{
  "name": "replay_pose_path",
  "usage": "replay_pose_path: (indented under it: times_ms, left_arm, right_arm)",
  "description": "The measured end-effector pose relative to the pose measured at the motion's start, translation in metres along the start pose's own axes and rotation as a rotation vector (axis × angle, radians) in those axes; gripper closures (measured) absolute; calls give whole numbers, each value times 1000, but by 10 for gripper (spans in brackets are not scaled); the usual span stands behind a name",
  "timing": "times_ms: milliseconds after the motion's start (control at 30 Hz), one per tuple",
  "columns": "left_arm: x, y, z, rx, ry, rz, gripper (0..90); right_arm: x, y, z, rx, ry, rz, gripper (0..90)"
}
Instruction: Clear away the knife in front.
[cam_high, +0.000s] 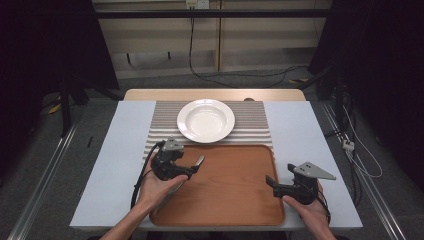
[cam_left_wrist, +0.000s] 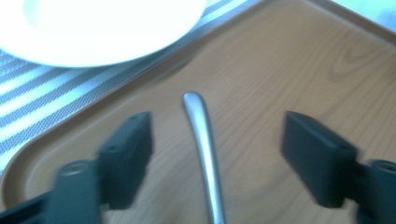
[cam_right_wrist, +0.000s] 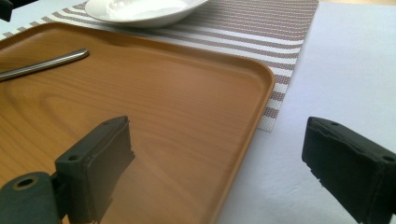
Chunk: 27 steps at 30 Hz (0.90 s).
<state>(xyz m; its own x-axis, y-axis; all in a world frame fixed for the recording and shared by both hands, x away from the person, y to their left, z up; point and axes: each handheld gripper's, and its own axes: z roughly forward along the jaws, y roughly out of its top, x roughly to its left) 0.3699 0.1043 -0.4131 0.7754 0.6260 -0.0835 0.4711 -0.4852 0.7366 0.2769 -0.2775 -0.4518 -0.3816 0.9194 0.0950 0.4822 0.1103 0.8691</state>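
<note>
Between the spread jaws of the left gripper lay a metal utensil handle, flat on the wooden tray, untouched by either pad. Judging by this, either a release or a pick-up was underway; any grasp needed closing squarely across it.

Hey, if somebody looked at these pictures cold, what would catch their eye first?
Probably the white plate, bright on the striped mat at the table's far middle. Next, the wooden tray in front of it, where a metal utensil handle lies between the open jaws of the left gripper, untouched by either pad.
</note>
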Motion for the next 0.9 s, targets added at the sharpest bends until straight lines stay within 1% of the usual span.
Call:
replay_pose_path:
  times_ms: [33,67,100,133,167,200,233,267,300,333,367,433,500,533,567,600,667,700,767,800,867,900]
  left_arm:
    - [-2,0,2,2,-11,1,303]
    - [-3,0,4,1,-8,1,351]
    - [-3,0,6,-1,-25,8,427]
    - [-4,0,9,9,-40,9,467]
    - [-6,0,11,22,-40,14,480]
    - [-7,-1,14,45,-49,17,517]
    - [-8,-1,17,69,-60,29,566]
    - [-10,-2,19,76,-51,27,581]
    - [-11,-2,21,88,-69,32,619]
    - [-13,-2,22,92,-77,41,691]
    - [-15,-3,23,87,-70,44,734]
    - [-17,-2,25,106,-77,55,814]
    - [-17,-3,27,112,-87,54,875]
    - [-18,-3,28,117,-81,62,900]
    - [-18,-3,29,120,-78,62,900]
    - [-17,-3,30,128,-87,59,900]
    - [-17,-4,32,144,-75,71,900]
    - [-16,-4,33,148,-76,66,900]
    - [-15,-5,37,160,-74,73,900]
    - [-14,-5,39,168,-63,81,900]
    - [-11,-5,43,157,-64,68,900]
    - [-10,-5,43,159,-59,69,900]
  right_arm:
    - [1,0,0,1,-2,-1,81]
    - [1,0,-1,0,-2,-1,82]
    - [1,0,-1,0,-2,-2,81]
    - [1,0,-1,1,-3,-1,81]
    - [0,0,-1,0,-4,-2,82]
    - [0,0,-1,1,-6,-1,82]
    - [0,0,-1,2,-8,0,81]
    - [0,0,0,1,-7,0,81]
    - [0,0,0,2,-7,-1,81]
    - [1,0,1,3,-7,-1,82]
    - [0,0,1,6,-6,-4,81]
    - [0,0,1,6,-7,0,81]
    - [-1,0,1,10,-9,3,82]
    - [0,0,1,6,-11,5,82]
    - [0,0,1,6,-10,5,81]
    - [0,0,1,7,-11,4,82]
    - [0,0,1,5,-11,5,82]
    - [0,0,1,7,-11,4,82]
    - [0,0,1,7,-12,2,82]
    - [0,0,0,6,-11,3,81]
    - [-1,0,0,4,-15,4,82]
    - [-2,0,-1,2,-16,4,82]
